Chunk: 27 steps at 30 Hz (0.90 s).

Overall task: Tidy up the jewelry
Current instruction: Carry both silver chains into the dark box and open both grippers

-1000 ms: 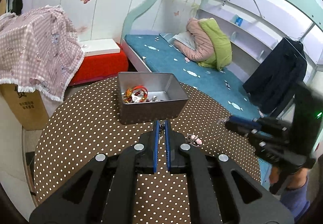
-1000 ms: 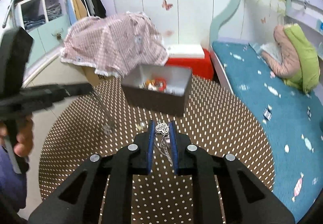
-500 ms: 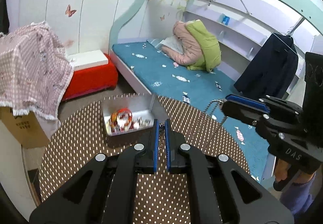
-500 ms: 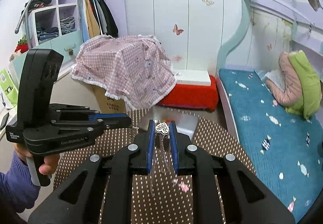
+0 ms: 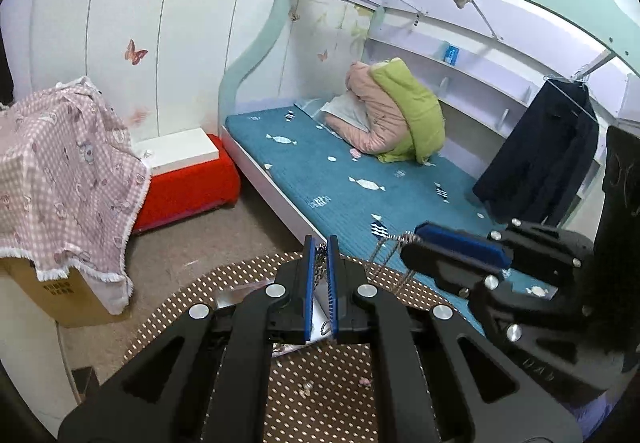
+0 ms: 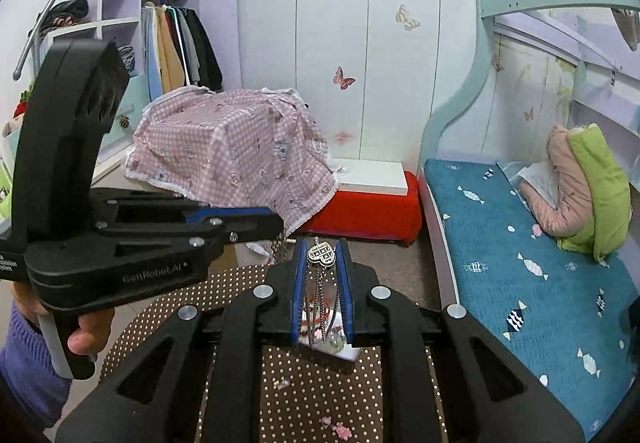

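Note:
Both grippers hold one silver necklace high above the table. My left gripper (image 5: pixel 319 245) is shut on its chain (image 5: pixel 320 263). My right gripper (image 6: pixel 321 248) is shut on its heart pendant (image 6: pixel 321 255), with chain hanging down between the fingers. The chain (image 5: pixel 390 247) runs between the two grippers. The grey metal jewelry tin (image 6: pixel 344 351) with red and silver pieces sits below on the dotted table (image 6: pixel 320 395), mostly hidden by my fingers. In the left wrist view only a part of the tin (image 5: pixel 230 295) shows.
Small loose pieces (image 6: pixel 338 428) lie on the brown dotted round table (image 5: pixel 320 395). A bed with a blue mattress (image 5: pixel 340 179) stands beyond the table. A checked cloth covers a box (image 6: pixel 232 159) beside a red stool (image 6: pixel 372 211).
Both grippers have risen well above the table with the necklace held between them. The tin has dropped low in both views and is now largely behind my fingers.

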Tool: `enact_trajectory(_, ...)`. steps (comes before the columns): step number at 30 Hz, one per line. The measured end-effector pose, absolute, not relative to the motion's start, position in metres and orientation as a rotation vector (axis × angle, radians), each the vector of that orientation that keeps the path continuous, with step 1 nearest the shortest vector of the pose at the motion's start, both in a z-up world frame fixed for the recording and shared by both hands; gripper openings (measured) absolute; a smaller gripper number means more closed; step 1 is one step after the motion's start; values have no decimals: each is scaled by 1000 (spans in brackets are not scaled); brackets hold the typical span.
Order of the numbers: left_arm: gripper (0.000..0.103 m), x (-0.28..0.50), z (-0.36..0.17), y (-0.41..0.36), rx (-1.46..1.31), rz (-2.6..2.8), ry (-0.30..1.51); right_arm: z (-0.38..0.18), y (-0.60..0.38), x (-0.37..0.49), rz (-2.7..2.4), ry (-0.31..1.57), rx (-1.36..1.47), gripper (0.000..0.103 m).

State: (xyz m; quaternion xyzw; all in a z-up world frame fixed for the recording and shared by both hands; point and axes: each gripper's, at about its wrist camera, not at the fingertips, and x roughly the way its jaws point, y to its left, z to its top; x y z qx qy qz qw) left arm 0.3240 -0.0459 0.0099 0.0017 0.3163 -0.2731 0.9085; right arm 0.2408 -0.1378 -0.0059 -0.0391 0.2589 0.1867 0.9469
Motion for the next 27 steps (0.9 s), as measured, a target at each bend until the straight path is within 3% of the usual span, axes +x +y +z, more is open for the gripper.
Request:
enact_trajectory(9, 6, 345, 12, -46, 13, -533, 650, -11, -141, 262, 390, 544, -50, 13)
enact_trajectory(27, 6, 380, -97, -49, 29, -464, 876, -68, -143, 288, 391, 699, -14, 13)
